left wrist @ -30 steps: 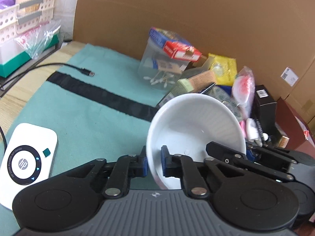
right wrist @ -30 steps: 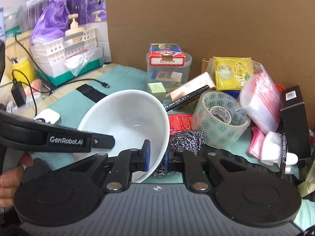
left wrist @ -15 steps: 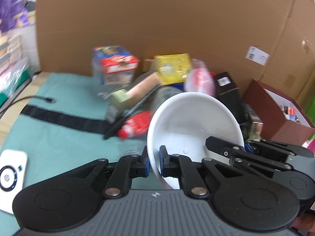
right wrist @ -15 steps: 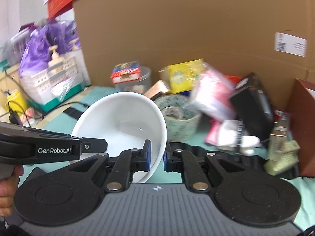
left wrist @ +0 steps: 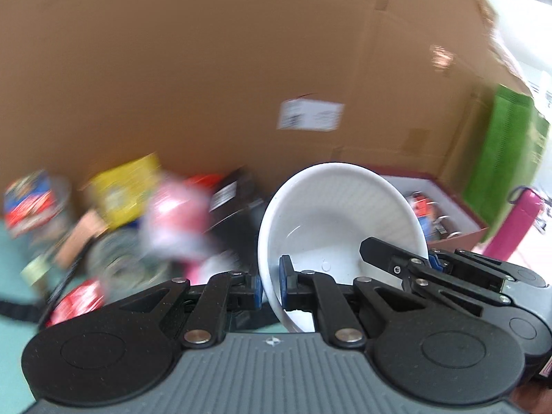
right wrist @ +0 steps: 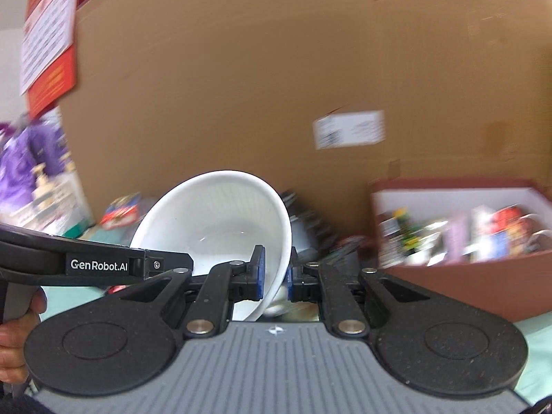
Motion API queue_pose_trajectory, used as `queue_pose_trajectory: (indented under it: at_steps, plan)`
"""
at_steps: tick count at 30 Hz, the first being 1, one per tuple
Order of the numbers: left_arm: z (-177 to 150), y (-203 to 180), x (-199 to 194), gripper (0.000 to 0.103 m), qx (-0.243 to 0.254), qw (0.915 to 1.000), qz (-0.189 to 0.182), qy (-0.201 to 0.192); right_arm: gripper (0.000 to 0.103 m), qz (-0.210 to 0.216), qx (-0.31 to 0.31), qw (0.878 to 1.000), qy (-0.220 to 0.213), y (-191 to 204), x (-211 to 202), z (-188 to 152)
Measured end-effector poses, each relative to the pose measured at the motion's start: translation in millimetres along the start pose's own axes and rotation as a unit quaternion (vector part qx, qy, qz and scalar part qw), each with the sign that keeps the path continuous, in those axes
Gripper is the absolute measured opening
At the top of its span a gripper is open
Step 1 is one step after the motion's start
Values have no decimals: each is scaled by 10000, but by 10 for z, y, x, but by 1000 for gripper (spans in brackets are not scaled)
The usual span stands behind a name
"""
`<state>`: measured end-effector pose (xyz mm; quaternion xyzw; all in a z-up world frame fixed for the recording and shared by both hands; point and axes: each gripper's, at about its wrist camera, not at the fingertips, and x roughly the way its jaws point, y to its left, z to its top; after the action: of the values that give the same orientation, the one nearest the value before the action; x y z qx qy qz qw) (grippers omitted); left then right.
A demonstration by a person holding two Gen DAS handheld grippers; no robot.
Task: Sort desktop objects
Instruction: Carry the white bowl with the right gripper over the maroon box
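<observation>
White and tilted on edge, the bowl (left wrist: 339,220) hangs in the air between both tools, the left gripper (left wrist: 270,284) clamped on its near-left rim and the right gripper (right wrist: 274,281) pinching the opposite rim, one blue pad inside, one outside, near the maroon box (right wrist: 462,269)
</observation>
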<state>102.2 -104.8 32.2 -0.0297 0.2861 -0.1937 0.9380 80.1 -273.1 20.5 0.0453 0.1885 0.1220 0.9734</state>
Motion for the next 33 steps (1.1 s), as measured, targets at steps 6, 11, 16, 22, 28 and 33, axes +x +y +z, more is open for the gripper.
queue_pose_trajectory:
  at_steps: [6, 11, 16, 22, 28, 33]
  plan:
    - [396, -694, 554, 8, 301, 9971, -692, 6, 10, -682, 92, 9972, -309, -771, -187, 243]
    - [756, -1198, 1100, 8, 341, 9935, -1076, 112, 10, -1184, 183, 9922, -339, -1483, -157, 544]
    - [1009, -1563, 1618, 8, 472, 9911, -1228, 205, 10, -1485, 263, 9883, -228, -2094, 41, 778]
    - [992, -1739, 2254, 8, 406, 9902, -1172, 635, 10, -1693, 352, 9848, 175, -2628, 459, 750]
    - [830, -1781, 2547, 9, 525, 9882, -1110, 918, 11, -1900, 259, 9778, 841, -2877, 874, 584]
    - [825, -1766, 2581, 9, 419, 9870, -1177, 1015, 12, -1914, 167, 9768, 944, -2914, 983, 550]
